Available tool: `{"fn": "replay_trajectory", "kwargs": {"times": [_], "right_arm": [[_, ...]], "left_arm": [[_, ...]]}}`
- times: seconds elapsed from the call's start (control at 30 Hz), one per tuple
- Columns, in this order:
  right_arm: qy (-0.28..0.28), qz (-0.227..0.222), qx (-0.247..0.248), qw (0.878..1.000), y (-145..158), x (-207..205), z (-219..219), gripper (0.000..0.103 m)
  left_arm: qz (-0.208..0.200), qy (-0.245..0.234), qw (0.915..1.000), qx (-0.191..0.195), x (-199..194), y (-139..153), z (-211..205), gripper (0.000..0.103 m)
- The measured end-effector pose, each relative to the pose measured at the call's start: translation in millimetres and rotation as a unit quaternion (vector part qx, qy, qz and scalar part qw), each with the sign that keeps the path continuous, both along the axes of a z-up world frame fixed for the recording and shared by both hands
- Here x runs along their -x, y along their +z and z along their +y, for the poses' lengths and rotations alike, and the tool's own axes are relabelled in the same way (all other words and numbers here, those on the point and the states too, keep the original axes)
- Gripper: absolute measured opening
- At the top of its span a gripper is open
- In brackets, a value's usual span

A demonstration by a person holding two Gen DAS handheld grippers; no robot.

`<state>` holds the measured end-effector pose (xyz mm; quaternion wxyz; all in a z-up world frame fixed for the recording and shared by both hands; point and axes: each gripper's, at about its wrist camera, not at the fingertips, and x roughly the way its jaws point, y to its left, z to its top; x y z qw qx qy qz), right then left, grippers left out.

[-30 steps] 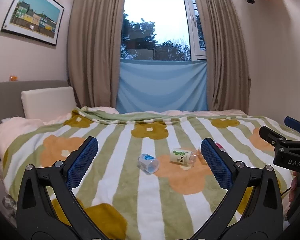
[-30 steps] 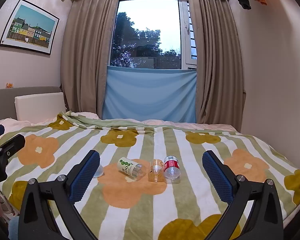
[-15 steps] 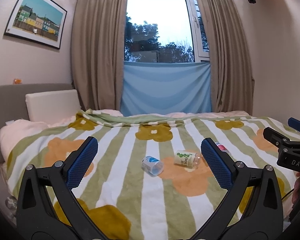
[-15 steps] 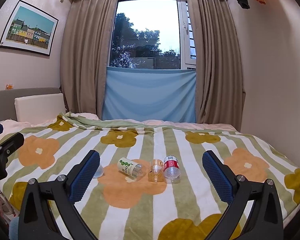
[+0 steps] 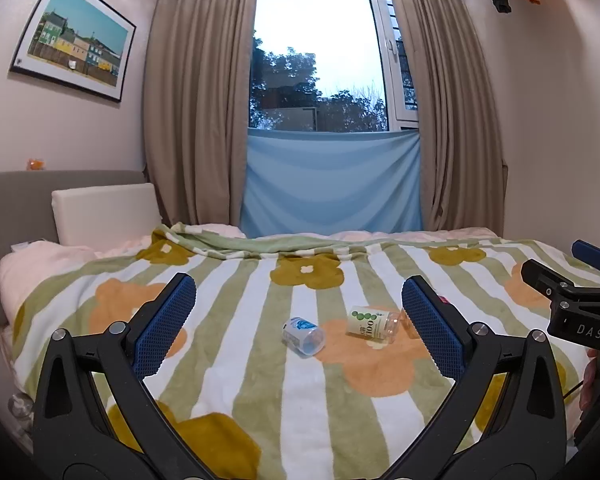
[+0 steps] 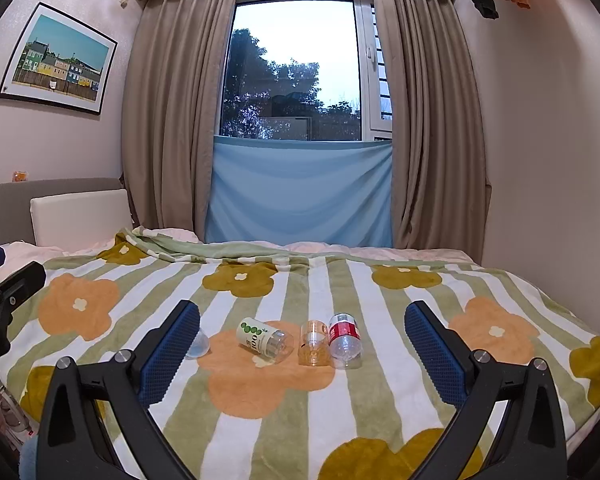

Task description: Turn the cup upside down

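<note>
hovering over four fallen cups, nothing flipped yet

hovering above the striped, flower-patterned fleece blanket (image 6: 380,392), both tools are holding nothing. the left gripper (image 5: 298,334) is showing its blue-padded fingers (image 5: 166,328) spread wide, and the right gripper (image 6: 302,354) is doing the same, with clear air between its pads. neither is touching a cup.

four small clear plastic cups are lying on their sides near the middle of the bed. in the right wrist view, the clear cup with a green-dotted white label (image 6: 265,338) is lying tilted on an orange flower; just beside it the plain amber-tinted clear cup (image 6: 313,342) is lying next to the clear cup with a red label (image 6: 344,339), the two looking close enough to touch. the clear cup with a blue-and-white label (image 5: 303,335) is sitting apart on a white stripe, squarely between the left fingers and half hidden behind the right gripper's left pad in the other view.

judging from this, the task is barely starting: no cup is standing rim-down, so reaching, gripping, turning and setting down are all remaining. which cup is meant is not clear.

readable writing is scarce. the green-dotted label is showing what looks like "100", and the right tool's body, seen from the left wrist, is carrying "das". the other labels are too small to read.
</note>
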<state>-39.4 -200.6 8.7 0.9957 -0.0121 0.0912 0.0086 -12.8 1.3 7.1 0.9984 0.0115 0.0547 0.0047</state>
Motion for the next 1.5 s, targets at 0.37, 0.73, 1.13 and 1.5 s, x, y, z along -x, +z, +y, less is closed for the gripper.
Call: {"fn": "replay_trajectory", "kwargs": {"times": [0.37, 0.73, 1.13, 1.5], "right_arm": [[-0.001, -0.001, 0.000, 1.000, 1, 1, 0, 0.102], [-0.003, -0.001, -0.002, 1.000, 0, 1, 0, 0.102], [-0.008, 0.002, -0.004, 1.000, -2, -1, 0, 0.102], [-0.006, 0.021, 0.007, 1.000, -7, -28, -5, 0.102]], "left_arm": [[-0.002, -0.003, 1.0000, -0.003, 1, 3, 0, 0.103], [-0.006, -0.004, 1.0000, -0.001, 3, 4, -2, 0.103], [-0.002, -0.007, 1.0000, 0.001, -2, 5, -2, 0.103], [0.013, -0.007, 0.9999, 0.004, -26, -7, 1, 0.103]]}}
